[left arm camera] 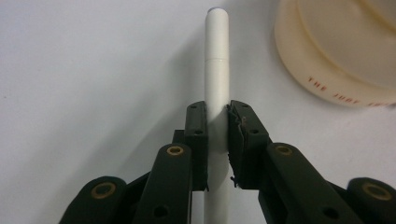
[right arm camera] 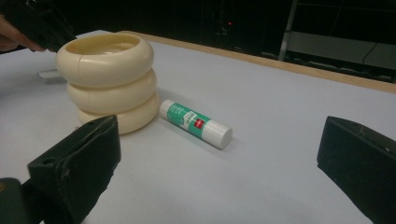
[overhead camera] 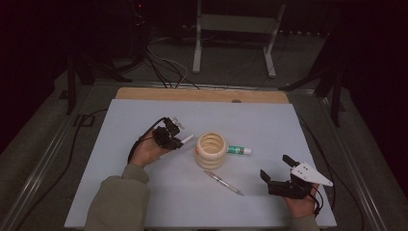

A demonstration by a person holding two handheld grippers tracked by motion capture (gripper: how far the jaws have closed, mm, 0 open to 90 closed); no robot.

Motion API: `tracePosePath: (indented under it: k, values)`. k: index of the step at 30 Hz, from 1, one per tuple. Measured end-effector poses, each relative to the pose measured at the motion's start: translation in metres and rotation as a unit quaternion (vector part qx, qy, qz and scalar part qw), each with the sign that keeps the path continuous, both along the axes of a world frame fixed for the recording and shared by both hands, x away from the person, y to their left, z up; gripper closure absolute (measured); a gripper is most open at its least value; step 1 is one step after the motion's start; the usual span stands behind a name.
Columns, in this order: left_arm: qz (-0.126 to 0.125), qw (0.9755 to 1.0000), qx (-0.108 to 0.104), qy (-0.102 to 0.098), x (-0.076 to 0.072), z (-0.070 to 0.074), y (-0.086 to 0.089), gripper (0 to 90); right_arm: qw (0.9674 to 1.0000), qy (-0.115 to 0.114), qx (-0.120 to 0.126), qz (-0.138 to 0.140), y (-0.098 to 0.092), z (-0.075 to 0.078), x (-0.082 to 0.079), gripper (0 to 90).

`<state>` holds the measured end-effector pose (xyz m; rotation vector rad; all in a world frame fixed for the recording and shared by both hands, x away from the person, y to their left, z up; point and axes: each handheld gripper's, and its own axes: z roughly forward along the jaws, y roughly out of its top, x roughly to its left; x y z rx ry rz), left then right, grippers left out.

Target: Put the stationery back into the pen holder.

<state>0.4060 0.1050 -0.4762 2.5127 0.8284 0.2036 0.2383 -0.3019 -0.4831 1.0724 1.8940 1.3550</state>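
You had the left gripper (left arm camera: 217,126) clenched on the white marker (left arm camera: 217,70), its fingers (left arm camera: 196,135) pressing the barrel from both sides a little behind the seam of the cap. The marker lay low over the pale surface (overhead camera: 144,120), just left of the cream ringed holder (overhead camera: 211,150), cap end pointing toward it. To judge by its look, that marker was light, stiff and smooth, so a hold on the round barrel could let it roll or slip lengthwise; gripping mid-barrel, as you did, seemed the safer place, not the cap, which might pull off. Your right gripper (overhead camera: 281,175) rested near the front right of the surface with its fingers spread wide and nothing between them. A glue stick (right arm camera: 195,123) lay just beside the holder's right side, and a pen (overhead camera: 223,183) lay in front of it.
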Motion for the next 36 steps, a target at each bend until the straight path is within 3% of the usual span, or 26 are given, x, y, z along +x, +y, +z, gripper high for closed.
tracePosePath:
  k: [17,31,36]
  values:
    - [0.020,0.9980,-0.051,-0.031,-0.005,0.020,0.003,79.5,1.0000,0.002,-0.001,0.001,0.001,-0.001,0.000,0.2]
    - [0.031,0.9927,-0.097,-0.065,-0.008,0.045,0.003,79.5,1.0000,0.003,-0.002,0.001,0.001,-0.001,0.001,0.2]
    - [0.032,0.9911,-0.104,-0.076,-0.009,0.052,0.001,79.5,1.0000,0.003,-0.002,0.001,0.001,-0.001,0.001,0.2]
